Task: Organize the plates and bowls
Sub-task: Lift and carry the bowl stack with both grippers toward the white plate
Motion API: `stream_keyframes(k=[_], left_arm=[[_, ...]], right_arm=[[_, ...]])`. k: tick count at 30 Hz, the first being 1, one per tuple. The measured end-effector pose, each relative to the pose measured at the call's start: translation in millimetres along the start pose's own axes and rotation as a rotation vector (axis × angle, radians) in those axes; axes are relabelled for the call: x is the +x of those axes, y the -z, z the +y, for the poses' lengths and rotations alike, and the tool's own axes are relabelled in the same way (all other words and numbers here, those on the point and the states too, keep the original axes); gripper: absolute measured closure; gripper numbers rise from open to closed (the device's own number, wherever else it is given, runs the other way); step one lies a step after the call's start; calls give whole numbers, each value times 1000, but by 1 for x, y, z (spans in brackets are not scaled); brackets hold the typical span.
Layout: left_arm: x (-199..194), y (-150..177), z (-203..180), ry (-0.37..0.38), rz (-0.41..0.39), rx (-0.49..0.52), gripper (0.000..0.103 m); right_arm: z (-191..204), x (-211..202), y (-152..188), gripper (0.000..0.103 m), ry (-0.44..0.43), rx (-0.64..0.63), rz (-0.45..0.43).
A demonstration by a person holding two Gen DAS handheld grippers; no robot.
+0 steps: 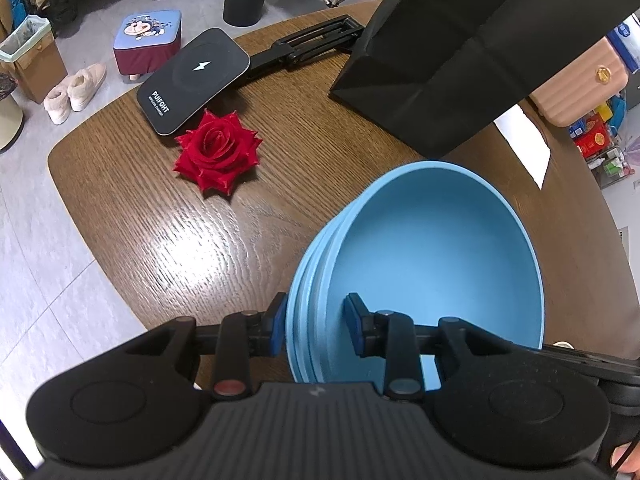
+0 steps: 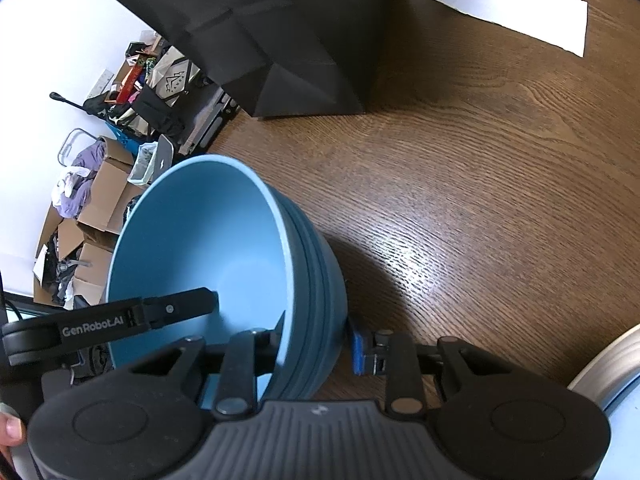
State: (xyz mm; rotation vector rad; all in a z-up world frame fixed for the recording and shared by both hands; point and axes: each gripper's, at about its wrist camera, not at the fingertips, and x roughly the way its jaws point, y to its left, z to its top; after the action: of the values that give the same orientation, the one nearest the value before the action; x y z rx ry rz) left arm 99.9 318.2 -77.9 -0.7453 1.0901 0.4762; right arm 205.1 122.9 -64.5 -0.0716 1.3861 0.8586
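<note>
A stack of nested light-blue bowls stands on the brown wooden table; it also shows in the right wrist view. My left gripper straddles the stack's left rim, one finger outside, one inside, with a gap at the inner pad. My right gripper straddles the stack's right rim, one finger inside, the blue pad just outside the wall. The left gripper's finger reaches into the bowl in the right wrist view.
A red fabric rose and a dark wireless charger on a black stand lie at the far left. A black paper bag stands behind the bowls. A white paper lies far right. A plate edge shows at lower right.
</note>
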Motion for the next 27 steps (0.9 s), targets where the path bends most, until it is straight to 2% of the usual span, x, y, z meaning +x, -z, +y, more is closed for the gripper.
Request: stream_keyframes(k=[27], left_arm=[[-20,8,-25,28,-41,120,72]], right_arm=[[-1,-31,29,76,32,33,-110]])
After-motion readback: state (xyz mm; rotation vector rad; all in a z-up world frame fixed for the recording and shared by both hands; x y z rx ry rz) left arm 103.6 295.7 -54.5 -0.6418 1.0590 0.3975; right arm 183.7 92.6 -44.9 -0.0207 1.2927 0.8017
